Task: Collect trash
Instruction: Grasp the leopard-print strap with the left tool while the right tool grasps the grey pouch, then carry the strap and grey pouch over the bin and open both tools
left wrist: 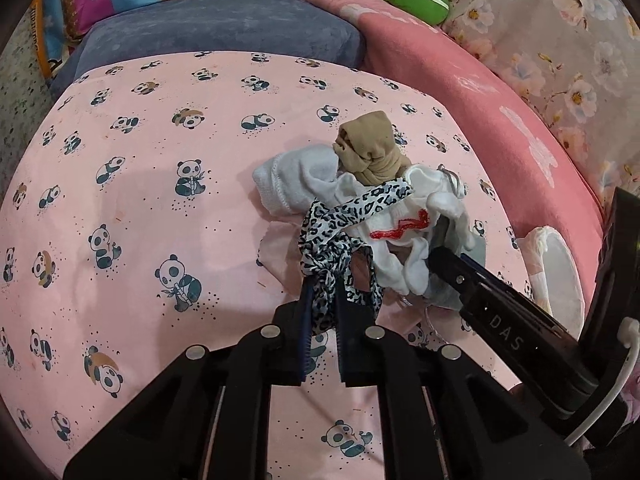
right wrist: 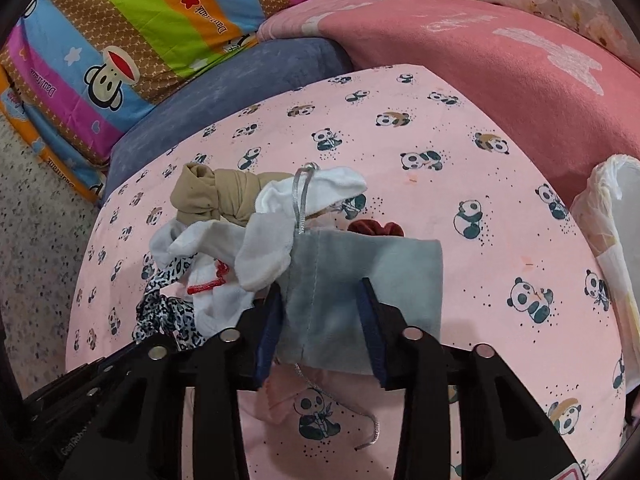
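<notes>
Left gripper (left wrist: 322,300) is pinching the leopard-print ribbon (left wrist: 340,232) while I am spreading the right gripper (right wrist: 320,312) around the grey pouch (right wrist: 360,280). Both are lying mid-bed on the panda sheet (left wrist: 160,160); they look limp and light, so I am favouring bunched folds.

The panda sheet (left wrist: 132,208) lies bare to the left of the clothes pile (left wrist: 360,208), giving open passage there. On the pile's right, the right gripper (left wrist: 434,254) blocks the way, its fingers straddling the grey pouch (right wrist: 360,288). Farther right a white bag (right wrist: 608,232) stands near. Behind, the blue cushion (left wrist: 224,36) and pink blanket (left wrist: 460,80) close off the far edge.
</notes>
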`<state>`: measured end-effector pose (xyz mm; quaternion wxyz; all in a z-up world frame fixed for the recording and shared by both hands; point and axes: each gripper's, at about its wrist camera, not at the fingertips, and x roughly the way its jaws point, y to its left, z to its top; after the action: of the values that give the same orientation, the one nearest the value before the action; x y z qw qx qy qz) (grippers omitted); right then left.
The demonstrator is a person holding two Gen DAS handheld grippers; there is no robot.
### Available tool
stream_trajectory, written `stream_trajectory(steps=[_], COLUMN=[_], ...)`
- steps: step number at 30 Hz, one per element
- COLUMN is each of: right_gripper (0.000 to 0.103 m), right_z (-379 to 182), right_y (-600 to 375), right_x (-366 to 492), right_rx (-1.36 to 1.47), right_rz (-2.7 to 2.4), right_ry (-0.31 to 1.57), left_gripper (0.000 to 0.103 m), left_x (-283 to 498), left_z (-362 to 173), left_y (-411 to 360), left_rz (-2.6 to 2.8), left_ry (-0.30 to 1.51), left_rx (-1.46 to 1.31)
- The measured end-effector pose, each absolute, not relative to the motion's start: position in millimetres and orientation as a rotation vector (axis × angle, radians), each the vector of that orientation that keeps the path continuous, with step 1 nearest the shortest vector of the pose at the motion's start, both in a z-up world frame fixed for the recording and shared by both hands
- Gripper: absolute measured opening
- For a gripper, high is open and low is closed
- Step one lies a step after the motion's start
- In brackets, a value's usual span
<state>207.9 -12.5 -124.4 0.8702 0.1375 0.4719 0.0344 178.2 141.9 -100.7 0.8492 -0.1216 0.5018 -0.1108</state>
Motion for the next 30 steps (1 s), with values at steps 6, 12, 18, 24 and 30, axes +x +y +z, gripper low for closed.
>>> stream_trajectory(steps=[6, 12, 18, 24, 30], right_gripper=[0.007, 0.007, 0.007, 0.007, 0.007], right_z=[-123, -109, -87, -61, -39], right_y=[-28, -47, -68, -95, -131], right_x=[181, 146, 116, 86, 59], right_rx=[0.307, 0.338, 0.352, 0.37, 0.393], right_rz=[0.067, 0.055, 0.04, 0.018, -0.022], right_ry=[0.979, 0.95, 0.896, 0.833, 0.77], left_gripper=[0.01, 0.01, 0.01, 0.01, 0.01], left_x=[165, 148, 131, 114, 99], left_z=[-94, -82, -62, -41, -21], left_y=[130, 111, 84, 46, 7], left_rz=[-0.253, -0.283, -0.329, -0.39, -0.46], left_ry=[1.044, 1.023, 0.985, 0.944, 0.904], left_rx=[-0.236, -0.212, -0.173, -0.121, -0.069])
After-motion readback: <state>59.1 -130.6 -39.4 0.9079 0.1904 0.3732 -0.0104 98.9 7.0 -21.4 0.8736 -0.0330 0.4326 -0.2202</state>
